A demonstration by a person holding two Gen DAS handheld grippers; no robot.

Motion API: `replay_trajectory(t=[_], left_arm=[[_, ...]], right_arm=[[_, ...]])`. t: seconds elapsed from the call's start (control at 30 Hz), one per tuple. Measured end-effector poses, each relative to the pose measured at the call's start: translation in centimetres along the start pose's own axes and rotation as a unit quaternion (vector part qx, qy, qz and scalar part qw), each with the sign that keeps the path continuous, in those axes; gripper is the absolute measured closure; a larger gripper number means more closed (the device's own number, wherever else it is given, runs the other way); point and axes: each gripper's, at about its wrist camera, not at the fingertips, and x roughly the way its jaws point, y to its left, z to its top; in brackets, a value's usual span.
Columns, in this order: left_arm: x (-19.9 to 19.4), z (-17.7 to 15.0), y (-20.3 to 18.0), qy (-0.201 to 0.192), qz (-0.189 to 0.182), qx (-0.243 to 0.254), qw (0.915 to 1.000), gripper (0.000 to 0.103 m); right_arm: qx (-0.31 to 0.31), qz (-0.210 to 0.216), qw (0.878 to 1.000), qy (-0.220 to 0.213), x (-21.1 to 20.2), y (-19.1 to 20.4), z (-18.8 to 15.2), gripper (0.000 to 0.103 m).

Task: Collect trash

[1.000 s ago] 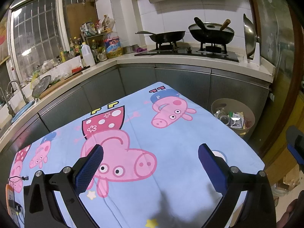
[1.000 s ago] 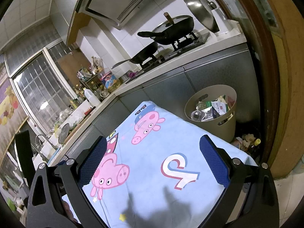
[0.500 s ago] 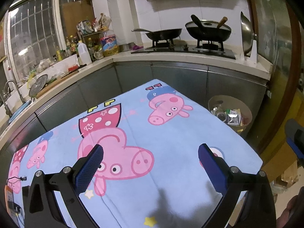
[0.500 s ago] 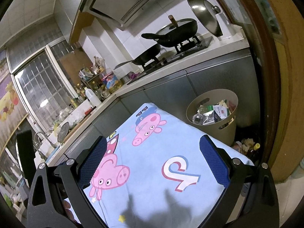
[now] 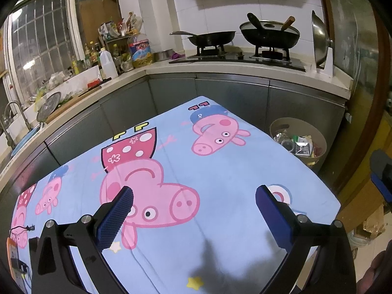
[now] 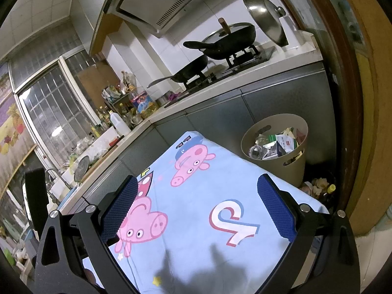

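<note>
While both views have drifted only slightly over the last second | left hand-held gripper [image 5: 194, 212] and right hand-held gripper [image 6: 197, 205] spread, empty above cartoon-pig cloth [image 5: 220, 176] | no trash on it; trash sits in beige bin [image 6: 294, 164] beyond | task likely finished
</note>
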Motion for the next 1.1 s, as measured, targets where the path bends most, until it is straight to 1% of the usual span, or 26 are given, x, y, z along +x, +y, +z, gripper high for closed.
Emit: replay_trajectory(t=[0.23, 0.53, 0.83, 0.97, 1.1], left_arm=[[0.08, -0.15, 0.06, 0.002, -0.004, 0.002, 1.0000, 0.004], [-0.11, -0.12, -0.06, -0.005, 0.002, 0.006, 1.0000, 0.004], [-0.04, -0.10, -0.02, -0.001, 0.000, 0.005, 1.0000, 0.004], [-0.09, -0.21, -0.16, -0.003, 0.009, 0.010, 0.9999, 0.004], [0.04, -0.33, -0.12, -0.001, 0.005, 0.011, 0.9999, 0.004]], right_arm=[[0.000, 0.000, 1.000, 0.003, 0.14, -0.14, -0.09, 0.006], [0.000, 0.000, 1.000, 0.003, 0.16, -0.12, -0.04, 0.006], [0.000, 0.000, 1.000, 0.003, 0.17, -0.10, -0.07, 0.006], [0.000, -0.001, 1.000, 0.003, 0.23, -0.12, -0.10, 0.006], [0.000, -0.001, 1.000, 0.004, 0.24, -0.11, -0.06, 0.006]])
